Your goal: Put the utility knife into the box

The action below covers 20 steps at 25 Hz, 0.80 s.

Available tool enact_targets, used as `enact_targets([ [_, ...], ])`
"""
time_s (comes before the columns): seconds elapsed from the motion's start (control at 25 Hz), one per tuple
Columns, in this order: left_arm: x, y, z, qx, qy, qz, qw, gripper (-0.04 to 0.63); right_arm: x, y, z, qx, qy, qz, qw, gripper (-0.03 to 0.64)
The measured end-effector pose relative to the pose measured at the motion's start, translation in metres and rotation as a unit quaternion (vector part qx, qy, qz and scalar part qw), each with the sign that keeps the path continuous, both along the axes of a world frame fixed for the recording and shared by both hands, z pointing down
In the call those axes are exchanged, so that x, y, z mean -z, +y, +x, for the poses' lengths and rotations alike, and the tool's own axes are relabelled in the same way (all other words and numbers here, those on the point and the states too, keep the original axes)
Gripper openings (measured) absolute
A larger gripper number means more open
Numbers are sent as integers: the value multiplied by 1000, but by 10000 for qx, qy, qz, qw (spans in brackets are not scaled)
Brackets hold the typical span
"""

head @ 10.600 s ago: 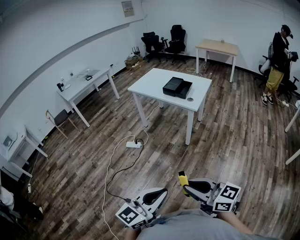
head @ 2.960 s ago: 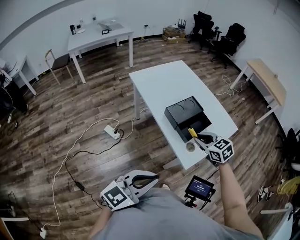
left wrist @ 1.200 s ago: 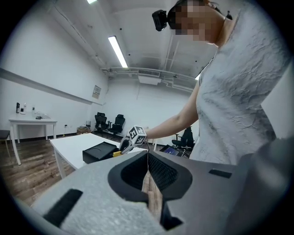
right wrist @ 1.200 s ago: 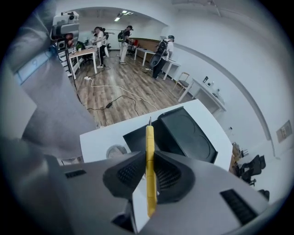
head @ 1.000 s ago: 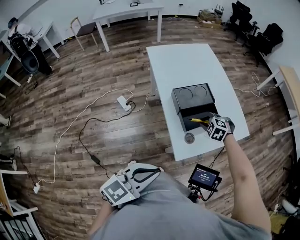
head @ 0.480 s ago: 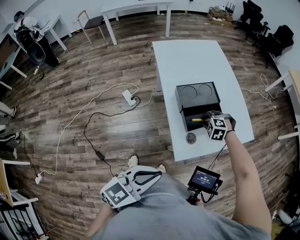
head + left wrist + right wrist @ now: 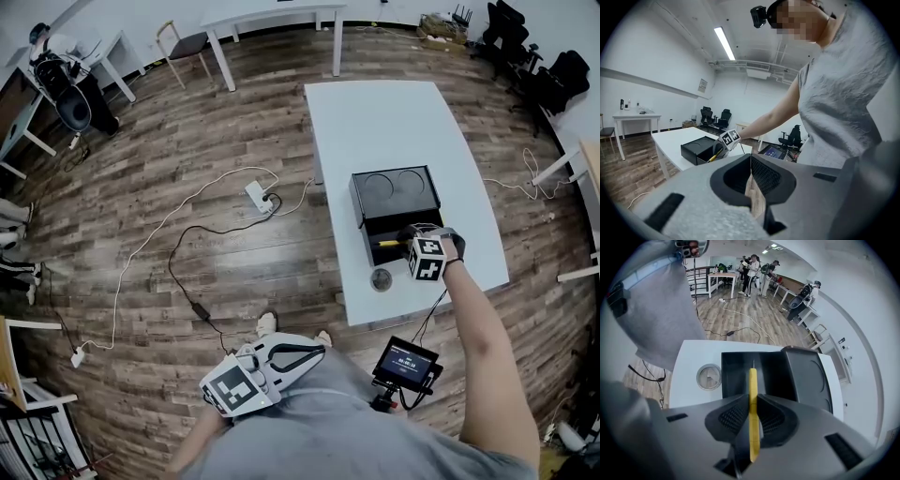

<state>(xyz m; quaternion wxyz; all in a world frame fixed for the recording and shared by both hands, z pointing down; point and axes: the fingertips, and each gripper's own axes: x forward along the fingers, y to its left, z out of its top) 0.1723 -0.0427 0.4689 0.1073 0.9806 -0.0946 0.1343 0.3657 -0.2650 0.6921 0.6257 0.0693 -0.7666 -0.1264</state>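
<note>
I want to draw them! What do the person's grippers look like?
Both the left gripper and right gripper are grey, with black ribbed pads. Each carries a white cube with black square markers. The person wears a grey shirt.

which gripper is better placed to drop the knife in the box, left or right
Right. The right gripper is shut on the utility knife, its tip over the open box. The left gripper is shut, empty, down by the person's waist.
</note>
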Motion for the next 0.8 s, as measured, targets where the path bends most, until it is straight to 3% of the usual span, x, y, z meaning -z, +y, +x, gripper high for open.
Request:
enact_targets([
  [0.8, -9, 2, 1, -138, -73, -145, 9998, 17, -24, 1, 0, 181, 300, -443, 9984, 71],
])
